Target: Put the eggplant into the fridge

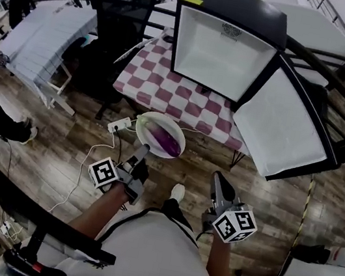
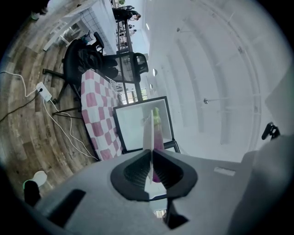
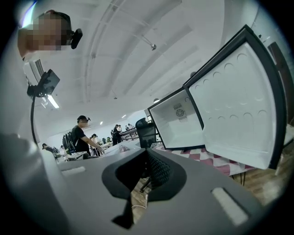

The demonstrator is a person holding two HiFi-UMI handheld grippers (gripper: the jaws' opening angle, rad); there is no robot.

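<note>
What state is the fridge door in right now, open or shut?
Open. The door stands swung out to the right of the fridge, and the fridge's white interior shows in the head view and the right gripper view.

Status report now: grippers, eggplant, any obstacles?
Left hand-held gripper shut on plate rim; right hand-held gripper shut, empty. Eggplant on plate; fridge door open. Nothing seen blocking.

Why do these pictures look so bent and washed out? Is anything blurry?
Head view: the wide lens bows the fridge and floorboards; the light is even and the picture fairly sharp. Left gripper view: fisheye circle with black corners, ceiling washed out pale, the plate edge-on in the left tongs. Right gripper view: same rounding, glaring white fridge interior, a mosaic patch added over a face.
</note>
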